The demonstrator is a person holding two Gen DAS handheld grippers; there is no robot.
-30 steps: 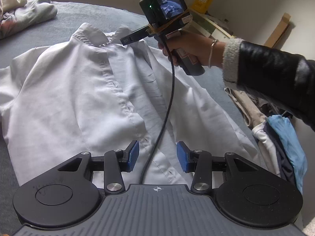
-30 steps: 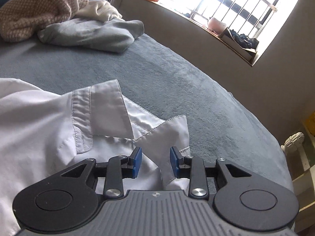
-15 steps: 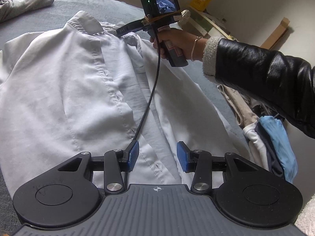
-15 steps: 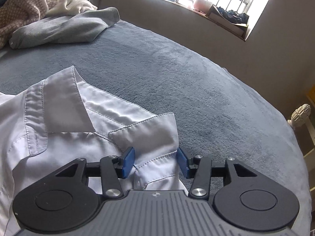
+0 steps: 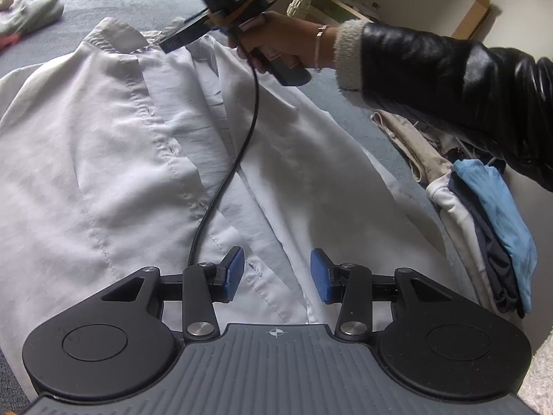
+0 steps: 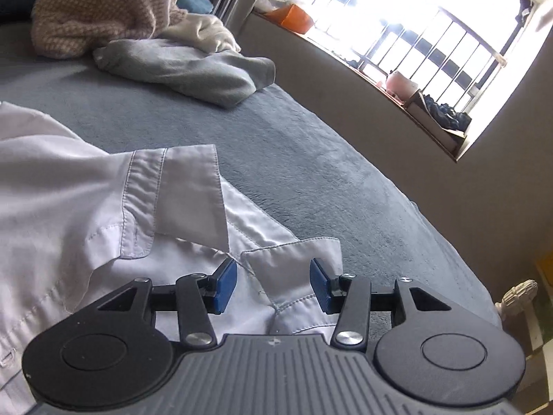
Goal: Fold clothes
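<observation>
A white button-up shirt (image 5: 103,155) lies spread face up on the grey-blue bed cover (image 6: 311,159). My left gripper (image 5: 276,276) hovers open over the lower button placket, with only flat cloth under the blue pads. Seen from the left wrist, a hand in a black jacket sleeve holds my right gripper (image 5: 172,43) at the collar. In the right wrist view that gripper (image 6: 273,285) sits just above the right collar tip (image 6: 293,259). Its jaws are closing, the tip lies between the pads, and the pads do not press on it. The left collar flap (image 6: 193,186) lies folded down beside it.
A black cable (image 5: 242,145) trails from the right gripper across the shirt front. Stacked clothes (image 5: 490,224) lie beyond the shirt's right side. A grey garment (image 6: 193,72) and a pink knit (image 6: 103,17) lie at the bed's far end, below a barred window (image 6: 432,41).
The right gripper's jaws have spread wider at the collar, with the collar tip lying loose between them. The left gripper has slid sideways along the shirt's lower front, still open.
</observation>
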